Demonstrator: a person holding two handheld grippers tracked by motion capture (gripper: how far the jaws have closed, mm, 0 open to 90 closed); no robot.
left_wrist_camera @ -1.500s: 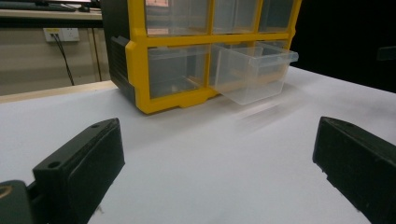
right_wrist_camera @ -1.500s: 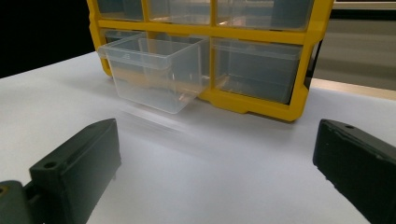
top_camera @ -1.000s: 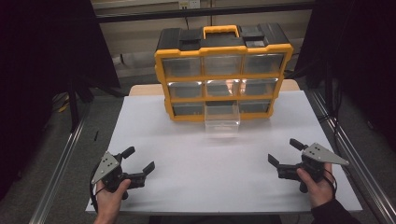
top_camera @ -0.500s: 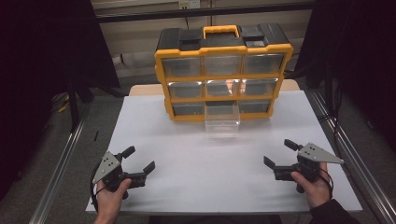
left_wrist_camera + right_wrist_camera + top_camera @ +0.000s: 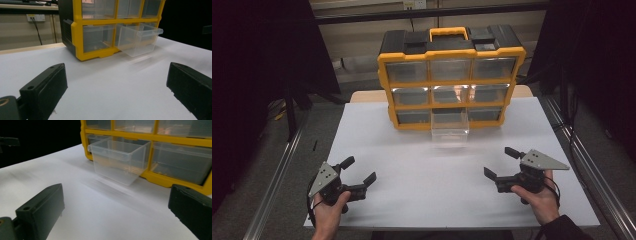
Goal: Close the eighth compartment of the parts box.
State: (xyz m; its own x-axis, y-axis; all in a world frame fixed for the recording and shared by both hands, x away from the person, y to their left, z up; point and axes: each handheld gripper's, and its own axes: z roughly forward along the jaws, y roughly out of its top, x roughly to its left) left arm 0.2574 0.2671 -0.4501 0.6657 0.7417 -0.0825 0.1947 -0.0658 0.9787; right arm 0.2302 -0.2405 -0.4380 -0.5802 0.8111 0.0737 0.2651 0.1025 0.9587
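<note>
Right gripper point(image 5: 501, 164) hung spread, facing the clear drawer point(image 5: 450, 126) jutting from the organiser point(image 5: 451, 75); an off-centre push, I judged, could jam it.

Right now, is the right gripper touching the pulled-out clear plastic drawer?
Apart. The high view shows bare white table between the right gripper and the clear plastic drawer.
</note>
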